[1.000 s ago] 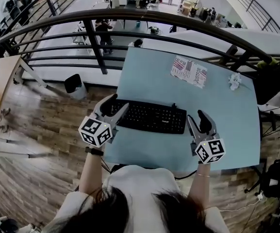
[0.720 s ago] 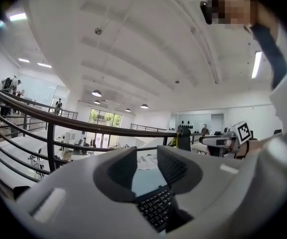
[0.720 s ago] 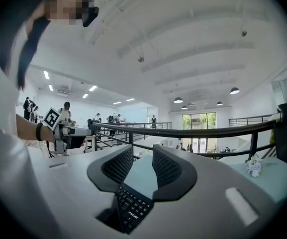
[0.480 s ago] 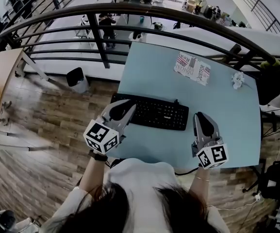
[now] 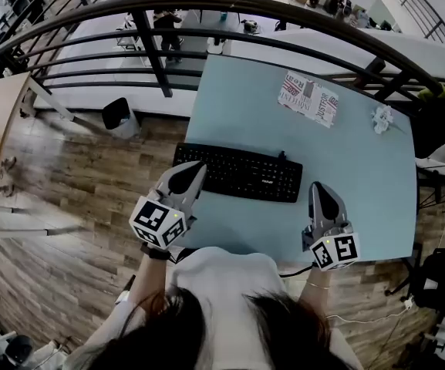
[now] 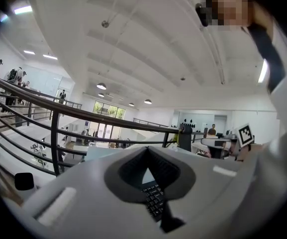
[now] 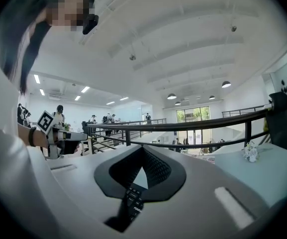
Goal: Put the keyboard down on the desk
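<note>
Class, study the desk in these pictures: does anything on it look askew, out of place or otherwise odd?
The keyboard lies flat, but its left end seems to jut past the desk's left edge. The printed leaflet at the far side lies askew, and a crumpled white scrap sits near the right edge.

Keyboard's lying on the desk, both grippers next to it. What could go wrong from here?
1. The keyboard lies with its left end near the left edge of the desk, and the left gripper, jaws just closed on nothing, is right by it; a bump might push it off.
2. The right gripper, also just closed empty, might clip the keyboard's right end swinging inward.
</note>
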`<state>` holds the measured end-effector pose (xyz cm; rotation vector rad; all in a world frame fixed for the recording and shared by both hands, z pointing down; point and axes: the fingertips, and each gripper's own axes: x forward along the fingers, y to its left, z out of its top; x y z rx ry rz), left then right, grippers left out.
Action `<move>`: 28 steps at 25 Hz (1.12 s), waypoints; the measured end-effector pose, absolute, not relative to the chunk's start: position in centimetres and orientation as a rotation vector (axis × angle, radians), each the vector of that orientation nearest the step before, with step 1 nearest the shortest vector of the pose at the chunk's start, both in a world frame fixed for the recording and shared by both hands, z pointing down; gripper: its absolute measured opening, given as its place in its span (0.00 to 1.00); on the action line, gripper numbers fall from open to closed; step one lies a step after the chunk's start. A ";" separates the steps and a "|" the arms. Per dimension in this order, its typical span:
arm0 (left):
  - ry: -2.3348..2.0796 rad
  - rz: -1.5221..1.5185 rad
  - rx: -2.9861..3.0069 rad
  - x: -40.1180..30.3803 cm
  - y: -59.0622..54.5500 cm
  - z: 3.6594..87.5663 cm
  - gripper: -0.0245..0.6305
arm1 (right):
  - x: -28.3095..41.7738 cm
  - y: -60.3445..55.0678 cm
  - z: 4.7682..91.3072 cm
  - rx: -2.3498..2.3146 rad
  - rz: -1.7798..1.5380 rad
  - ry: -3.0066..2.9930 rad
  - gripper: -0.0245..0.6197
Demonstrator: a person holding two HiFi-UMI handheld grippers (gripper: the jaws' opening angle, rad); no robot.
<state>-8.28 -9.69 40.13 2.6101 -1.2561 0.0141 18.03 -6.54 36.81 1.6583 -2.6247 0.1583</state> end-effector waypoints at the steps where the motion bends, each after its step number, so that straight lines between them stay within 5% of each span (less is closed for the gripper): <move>1: -1.260 0.014 2.605 -8.5 -9.9 40.2 0.12 | 18.0 -6.7 36.8 1.656 0.155 -2.619 0.04; 28: -1.264 0.048 2.570 -9.4 -11.3 41.2 0.12 | 16.7 -8.5 36.7 1.615 0.161 -2.627 0.04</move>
